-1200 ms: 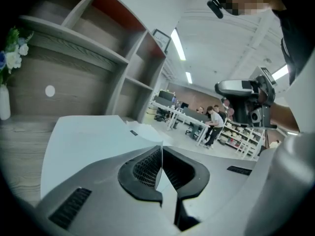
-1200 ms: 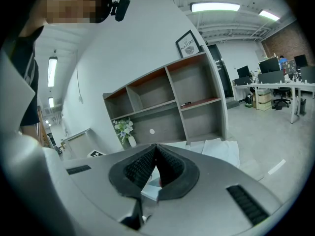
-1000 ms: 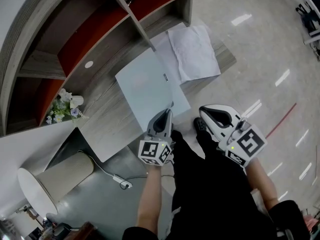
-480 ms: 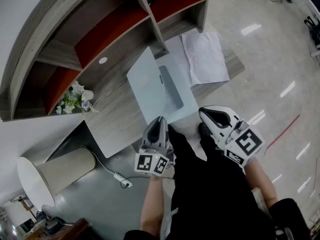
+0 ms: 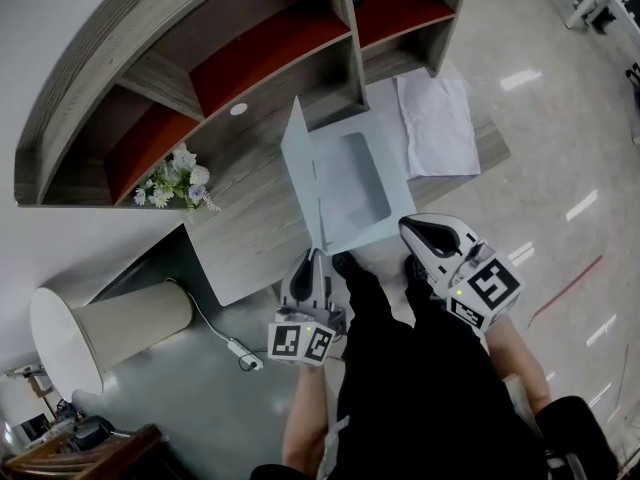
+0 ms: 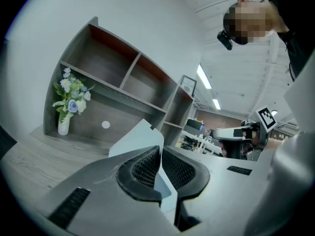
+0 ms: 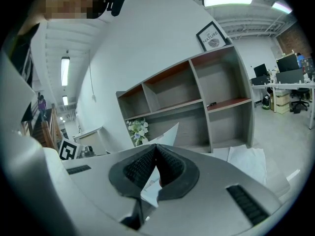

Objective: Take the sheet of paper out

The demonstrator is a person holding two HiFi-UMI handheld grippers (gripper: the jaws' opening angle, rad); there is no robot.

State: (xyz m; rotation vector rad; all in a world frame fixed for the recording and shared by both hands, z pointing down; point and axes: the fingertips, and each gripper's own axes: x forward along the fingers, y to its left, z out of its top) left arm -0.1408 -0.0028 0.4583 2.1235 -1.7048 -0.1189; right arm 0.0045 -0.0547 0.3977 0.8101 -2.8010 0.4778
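Head view, looking steeply down: a pale-blue flat case (image 5: 372, 230) lies open on the grey wood bench (image 5: 250, 218); its cover (image 5: 303, 163) stands nearly upright along the case's left side. Left tongs (image 5: 316, 260) – clamped on the near edge of that cover; in the left gripper view the pale sheet of the cover passes between the closed pads of these tongs (image 6: 160, 151) and hides part of the shelf behind. Right tongs (image 5: 412, 228) – jaws together, at the near right corner of the case; whether they pinch its edge cannot be told, though the right gripper view shows the pads of these tongs (image 7: 156, 149) meeting with something pale showing below them.

Inside the case, a greyer rectangle (image 5: 350, 178); whether this is a sheet cannot be told. White creased sheets of paper (image 5: 435, 123) lie on the bench just right of the case, at the far end.

Surroundings: a curved shelf unit (image 5: 150, 63) with red-backed compartments behind the bench; a vase of flowers (image 5: 175, 181) left of the case; a small white disc (image 5: 238, 109) on the bench near the shelf; a beige cylinder (image 5: 110, 328) and a white cable (image 5: 225, 346) on the floor at lower left; a framed picture (image 7: 211, 36) on top of the shelf.
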